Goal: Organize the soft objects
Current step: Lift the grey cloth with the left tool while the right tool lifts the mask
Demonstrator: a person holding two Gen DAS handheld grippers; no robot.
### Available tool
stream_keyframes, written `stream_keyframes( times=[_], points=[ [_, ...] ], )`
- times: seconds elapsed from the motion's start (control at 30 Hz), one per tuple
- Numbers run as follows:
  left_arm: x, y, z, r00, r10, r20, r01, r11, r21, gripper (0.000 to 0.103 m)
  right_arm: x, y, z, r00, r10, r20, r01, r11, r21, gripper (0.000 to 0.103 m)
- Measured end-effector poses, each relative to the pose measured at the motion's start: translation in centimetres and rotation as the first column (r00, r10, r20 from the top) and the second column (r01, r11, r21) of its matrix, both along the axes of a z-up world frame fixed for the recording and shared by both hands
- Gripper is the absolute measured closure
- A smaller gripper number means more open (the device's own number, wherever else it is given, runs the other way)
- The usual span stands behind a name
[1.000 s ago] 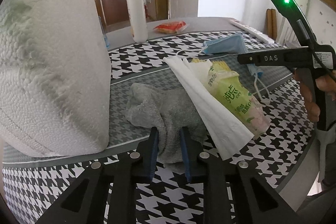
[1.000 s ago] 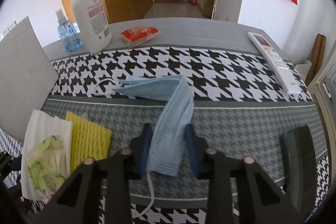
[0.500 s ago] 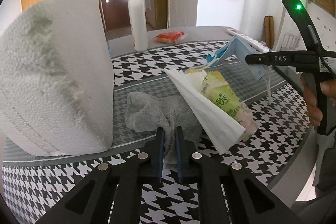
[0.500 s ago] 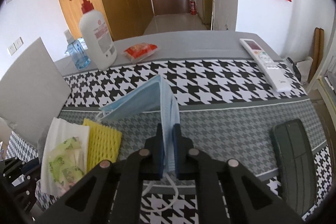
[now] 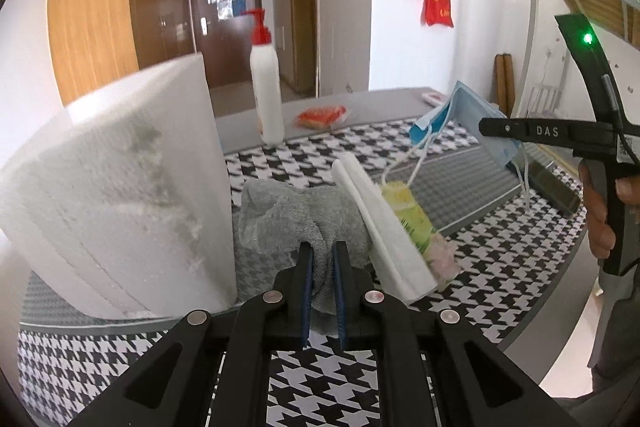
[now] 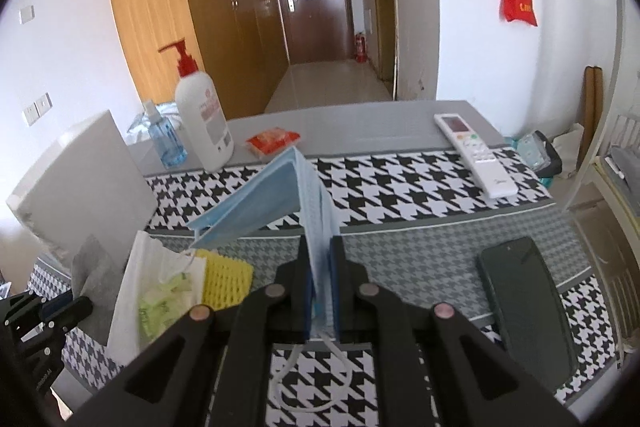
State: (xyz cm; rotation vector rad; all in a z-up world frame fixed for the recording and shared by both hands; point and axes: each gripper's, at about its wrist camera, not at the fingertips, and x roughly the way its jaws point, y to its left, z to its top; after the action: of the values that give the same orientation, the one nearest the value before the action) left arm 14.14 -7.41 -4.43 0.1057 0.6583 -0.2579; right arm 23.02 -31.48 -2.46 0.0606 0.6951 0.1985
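My left gripper [image 5: 322, 259] is shut on a grey cloth [image 5: 288, 215], whose near edge is pinched between the pads and lifted off the table. My right gripper [image 6: 320, 267] is shut on a blue face mask [image 6: 276, 195], which hangs folded above the table with its ear loops [image 6: 312, 375] dangling below the fingers. In the left wrist view that mask [image 5: 460, 115] hangs from the right gripper [image 5: 492, 127] at the right. A white tissue pack [image 5: 380, 223] with a green wrapper and a yellow sponge [image 6: 226, 279] lie between the two grippers.
A big paper towel roll [image 5: 116, 195] stands close on the left. At the back stand a pump bottle [image 6: 204, 123], a blue spray bottle [image 6: 166, 139] and a red packet [image 6: 272, 141]. A white remote [image 6: 476, 155] and a dark phone [image 6: 528, 303] lie at the right.
Both grippers closed, the left on the grey cloth and the right on the blue mask. Both then rose, lifting cloth and mask off the table.
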Motion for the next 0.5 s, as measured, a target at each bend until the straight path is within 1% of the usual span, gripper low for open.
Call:
stream_keyframes(
  times=[0.13,0.5],
  points=[
    [-0.3,0.0,0.7,1.0,-0.009,0.029,0.009,1.0,-0.001,0.093,-1.2,0.0,0.9,0.999,-0.02,0.041,0.02,1.0,-0.007,0.093],
    [-1.0,0.2,3.0,0.995,-0.011,0.103,0.013,1.0,-0.012,0.093,-3.2,0.5,2.7,0.994,-0.037,0.107,0.037,0.999,-0.004,0.093]
  ],
)
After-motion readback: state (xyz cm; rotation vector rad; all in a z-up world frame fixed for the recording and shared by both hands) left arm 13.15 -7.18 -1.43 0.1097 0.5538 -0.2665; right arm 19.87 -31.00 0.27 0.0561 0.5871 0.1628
